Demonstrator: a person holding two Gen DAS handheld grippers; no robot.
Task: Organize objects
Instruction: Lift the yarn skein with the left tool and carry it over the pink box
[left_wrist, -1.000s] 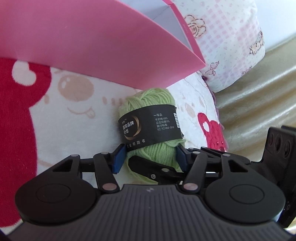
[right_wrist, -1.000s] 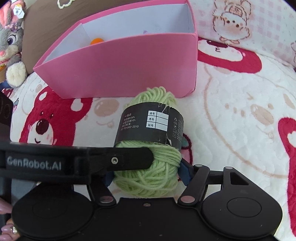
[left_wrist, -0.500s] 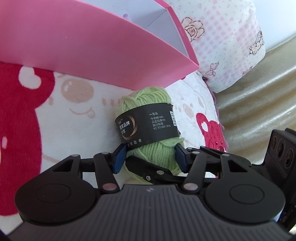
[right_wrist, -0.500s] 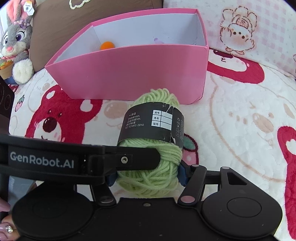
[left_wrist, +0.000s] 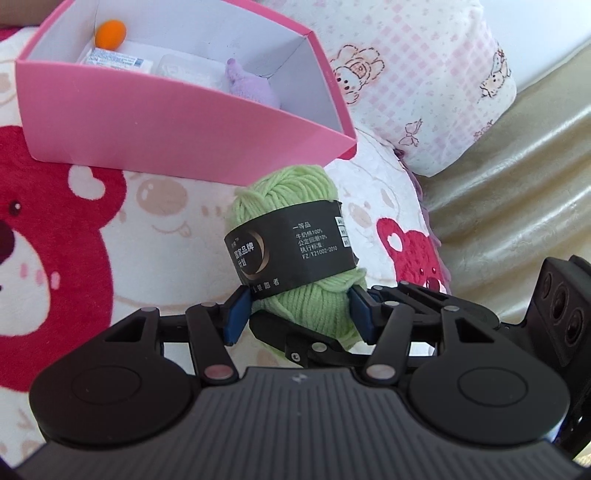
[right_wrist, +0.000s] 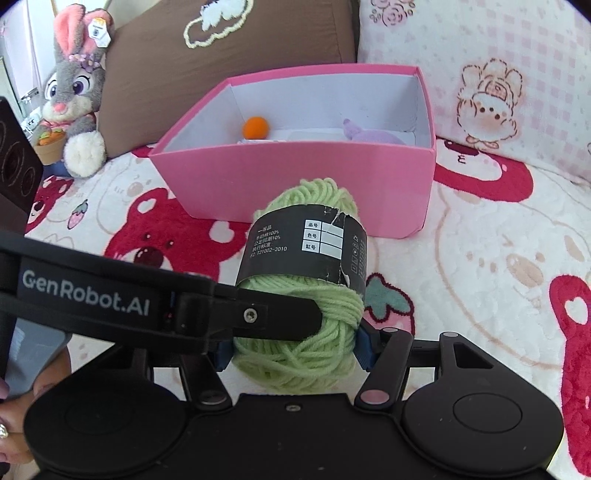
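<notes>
Blanket (left_wrist: 155, 236) behind gripper-clamped yarn (left_wrist: 291, 236)

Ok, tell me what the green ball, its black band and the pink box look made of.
Green ball of yarn: soft spun yarn, matte; wound strands show.
Black band: thin printed paper, apparently; its edge is torn.
Pink box: likely smooth cardboard, pink outside, white inside; thin straight walls, creased corners.

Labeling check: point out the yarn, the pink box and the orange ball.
yarn (right_wrist: 295, 354), right wrist view, on the green strands below the black label.
pink box (right_wrist: 295, 184), right wrist view, on its near outer wall.
orange ball (left_wrist: 110, 33), left wrist view, on the ball's middle, inside the box.
</notes>
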